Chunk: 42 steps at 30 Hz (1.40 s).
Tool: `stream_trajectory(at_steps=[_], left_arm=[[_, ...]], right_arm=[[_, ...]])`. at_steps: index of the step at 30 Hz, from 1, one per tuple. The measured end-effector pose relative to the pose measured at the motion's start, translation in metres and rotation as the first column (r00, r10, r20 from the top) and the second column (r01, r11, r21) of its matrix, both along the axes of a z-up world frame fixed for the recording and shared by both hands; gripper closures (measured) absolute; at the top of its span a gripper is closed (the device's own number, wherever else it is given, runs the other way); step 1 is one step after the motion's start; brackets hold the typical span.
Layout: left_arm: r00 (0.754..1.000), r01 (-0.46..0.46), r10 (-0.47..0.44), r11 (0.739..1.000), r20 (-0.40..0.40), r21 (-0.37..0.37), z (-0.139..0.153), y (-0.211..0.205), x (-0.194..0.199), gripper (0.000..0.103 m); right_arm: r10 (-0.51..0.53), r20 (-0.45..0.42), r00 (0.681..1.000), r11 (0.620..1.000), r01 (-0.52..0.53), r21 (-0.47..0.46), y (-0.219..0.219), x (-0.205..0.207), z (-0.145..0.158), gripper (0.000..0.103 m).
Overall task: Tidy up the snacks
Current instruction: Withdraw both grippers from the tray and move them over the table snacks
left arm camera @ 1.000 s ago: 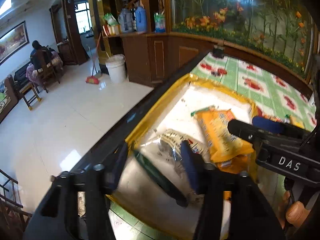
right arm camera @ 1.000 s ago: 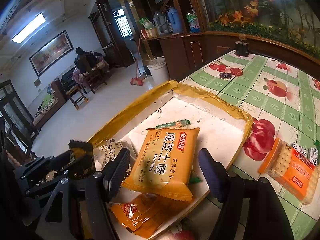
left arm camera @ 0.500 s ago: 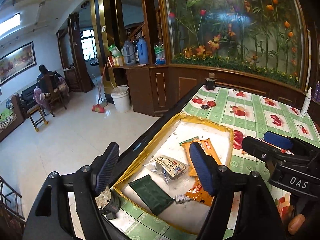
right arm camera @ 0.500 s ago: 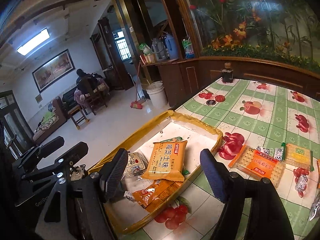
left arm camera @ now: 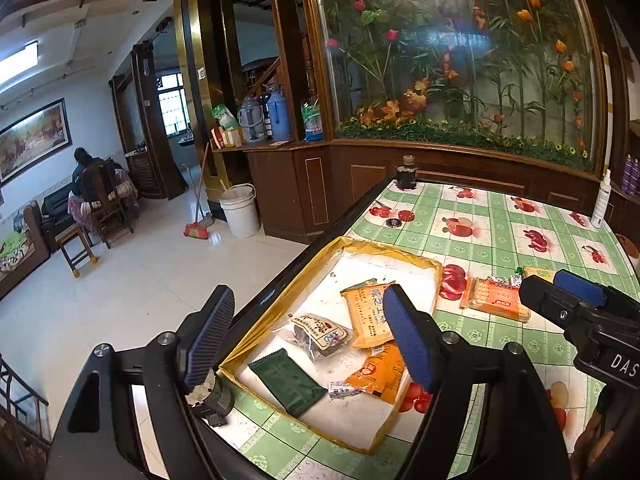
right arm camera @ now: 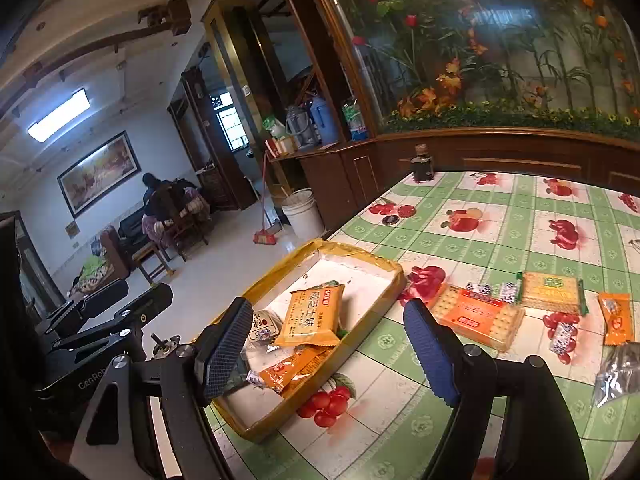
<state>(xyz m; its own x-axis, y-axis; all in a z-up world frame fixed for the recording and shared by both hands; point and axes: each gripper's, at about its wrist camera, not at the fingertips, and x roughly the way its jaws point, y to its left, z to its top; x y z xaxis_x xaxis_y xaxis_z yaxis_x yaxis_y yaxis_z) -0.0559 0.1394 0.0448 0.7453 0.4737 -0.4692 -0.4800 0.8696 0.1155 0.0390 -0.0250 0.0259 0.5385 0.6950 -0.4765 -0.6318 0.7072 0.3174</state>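
Inside yellow-rimmed tray point(left arm camera: 400, 253): orange biscuit pack point(left arm camera: 366, 314) at twelve o'clock, green sachet point(left arm camera: 286, 380) at seven. Left gripper point(left arm camera: 308, 344) and right gripper point(right arm camera: 334, 350) jaws wide, opening, empty.

Left gripper point(left arm camera: 308, 340), lower centre of the left wrist view: jaws opening, nothing between the pads, pointing obliquely downward. Right gripper point(right arm camera: 332, 352), lower centre of the right wrist view: jaws likewise opening and empty. A fingertip possibly shows at the lower right edge.

Both wrist views look down, near, sharing the tray point(left arm camera: 424, 263) of snacks
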Motion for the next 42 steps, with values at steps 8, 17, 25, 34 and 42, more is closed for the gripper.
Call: stream_trajectory(at_steps=[8, 17, 25, 34, 42], left_arm=[[0.999, 0.027, -0.027, 0.999, 0.018, 0.033, 0.009, -0.022, -0.003, 0.025], [0.999, 0.043, -0.044, 0.998, 0.017, 0.051, 0.014, -0.038, 0.000, 0.024], [0.998, 0.063, -0.064, 0.995, 0.005, 0.074, 0.015, -0.054, 0.007, 0.021], [0.991, 0.121, -0.118, 0.992, -0.054, 0.041, 0.003, -0.066, 0.032, 0.015], [0.944, 0.190, -0.228, 0.967, -0.238, -0.172, -0.061, -0.052, 0.099, 0.015]], right_arm=[[-0.041, 0.012, 0.999, 0.999, 0.041, 0.027, -0.030, -0.006, 0.004, 0.023], [-0.090, 0.017, 0.996, 0.995, 0.089, 0.049, -0.061, -0.009, 0.006, 0.022], [-0.152, -0.005, 0.988, 0.987, 0.152, 0.057, -0.094, -0.004, 0.000, 0.022], [-0.234, -0.042, 0.971, 0.971, 0.235, 0.043, -0.138, 0.004, -0.018, 0.021], [-0.392, -0.117, 0.912, 0.920, 0.387, -0.067, -0.204, 0.028, -0.053, 0.021]])
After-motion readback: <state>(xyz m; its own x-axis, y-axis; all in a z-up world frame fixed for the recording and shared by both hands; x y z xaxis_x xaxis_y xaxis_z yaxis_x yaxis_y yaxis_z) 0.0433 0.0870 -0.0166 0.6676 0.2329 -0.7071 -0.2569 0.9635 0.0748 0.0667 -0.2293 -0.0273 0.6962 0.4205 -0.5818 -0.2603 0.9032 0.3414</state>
